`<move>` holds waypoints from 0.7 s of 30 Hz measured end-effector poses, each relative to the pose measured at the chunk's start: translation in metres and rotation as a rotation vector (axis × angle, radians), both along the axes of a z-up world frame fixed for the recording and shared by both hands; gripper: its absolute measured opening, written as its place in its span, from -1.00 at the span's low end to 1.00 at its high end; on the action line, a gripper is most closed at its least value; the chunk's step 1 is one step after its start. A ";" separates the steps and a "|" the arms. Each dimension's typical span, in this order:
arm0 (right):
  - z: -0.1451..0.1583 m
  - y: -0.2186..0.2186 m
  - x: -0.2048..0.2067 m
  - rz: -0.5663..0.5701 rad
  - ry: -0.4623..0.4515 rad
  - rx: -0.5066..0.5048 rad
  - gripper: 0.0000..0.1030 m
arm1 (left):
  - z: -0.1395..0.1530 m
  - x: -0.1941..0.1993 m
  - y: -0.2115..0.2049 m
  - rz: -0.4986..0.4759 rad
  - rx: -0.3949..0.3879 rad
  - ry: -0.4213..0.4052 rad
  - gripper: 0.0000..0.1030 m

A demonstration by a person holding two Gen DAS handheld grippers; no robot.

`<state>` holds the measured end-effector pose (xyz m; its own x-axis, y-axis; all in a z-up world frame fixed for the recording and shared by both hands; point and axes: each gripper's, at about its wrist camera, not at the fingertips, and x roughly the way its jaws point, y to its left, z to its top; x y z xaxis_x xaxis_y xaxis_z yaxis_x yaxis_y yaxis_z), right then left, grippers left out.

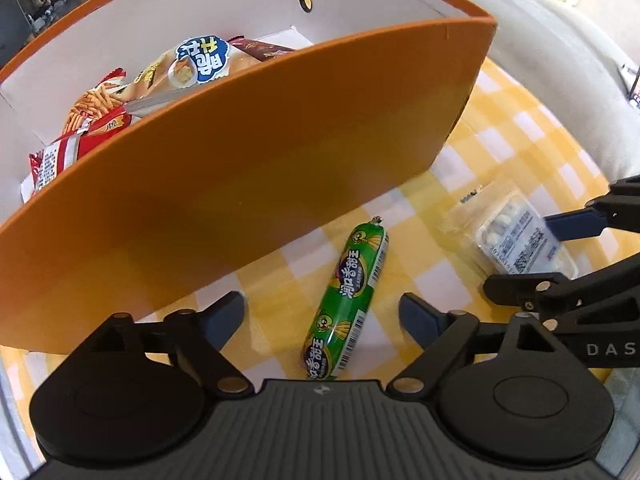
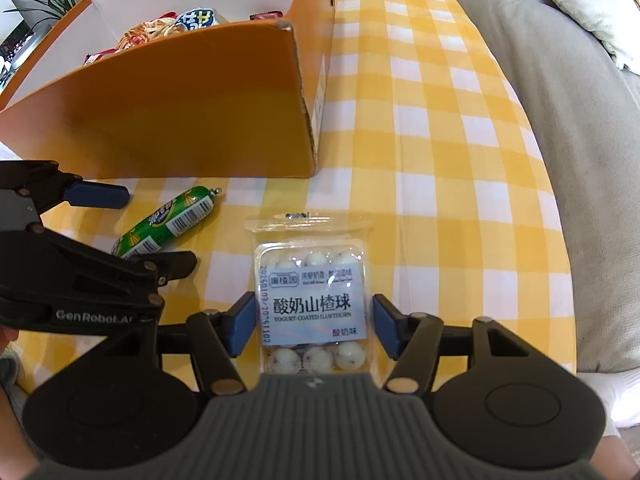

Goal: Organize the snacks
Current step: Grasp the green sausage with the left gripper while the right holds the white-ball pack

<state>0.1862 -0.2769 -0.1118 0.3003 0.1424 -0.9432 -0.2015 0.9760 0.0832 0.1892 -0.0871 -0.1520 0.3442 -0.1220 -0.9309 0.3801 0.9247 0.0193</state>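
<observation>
We already have several snack bags (image 1: 176, 76) in the orange box (image 1: 280, 152), while our spread left gripper (image 1: 322, 316) straddles the green sausage (image 1: 348, 300) and our right gripper (image 2: 314, 328) brackets the hawthorn ball pack (image 2: 312, 304) without visibly pressing, both on the checked cloth (image 2: 440, 160).

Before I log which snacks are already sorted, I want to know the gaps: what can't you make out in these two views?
- Left wrist view: the orange box near wall hides its floor and the lower parts of the snack bags.
- Left wrist view: the green sausage near end is cut off by the gripper body.
- Right wrist view: whether the right gripper pads touch the hawthorn pack is unclear.
</observation>
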 end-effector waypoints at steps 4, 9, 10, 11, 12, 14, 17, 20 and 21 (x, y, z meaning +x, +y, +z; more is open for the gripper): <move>0.000 0.000 -0.003 0.009 -0.007 -0.004 0.16 | -0.003 0.007 0.006 0.084 -0.012 0.053 1.00; -0.001 0.001 -0.003 0.010 -0.004 -0.004 0.21 | 0.001 0.001 0.008 0.106 -0.034 -0.016 0.85; -0.002 0.002 -0.003 0.010 -0.003 -0.002 0.23 | 0.004 -0.001 0.008 0.106 -0.042 -0.039 0.55; -0.002 0.002 -0.003 0.010 -0.002 -0.002 0.24 | 0.006 -0.003 0.007 0.101 -0.040 -0.057 0.30; -0.002 0.003 -0.003 0.011 -0.002 -0.004 0.24 | 0.006 -0.004 0.005 0.096 -0.045 -0.064 0.25; -0.003 0.003 -0.002 0.011 -0.002 -0.006 0.25 | 0.008 -0.006 0.003 0.087 -0.048 -0.070 0.06; -0.003 0.003 -0.002 0.004 -0.002 -0.002 0.25 | 0.010 -0.009 -0.002 0.059 -0.048 -0.073 -0.37; -0.003 0.002 -0.002 -0.004 -0.004 -0.001 0.20 | 0.013 -0.009 -0.005 0.051 -0.041 -0.074 -0.41; -0.003 0.002 -0.002 -0.003 -0.007 -0.006 0.16 | 0.013 -0.008 -0.004 0.055 -0.045 -0.072 -0.41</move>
<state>0.1842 -0.2749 -0.1149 0.3069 0.1357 -0.9420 -0.1990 0.9771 0.0759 0.1812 -0.0909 -0.1386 0.4175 -0.1418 -0.8975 0.3277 0.9448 0.0032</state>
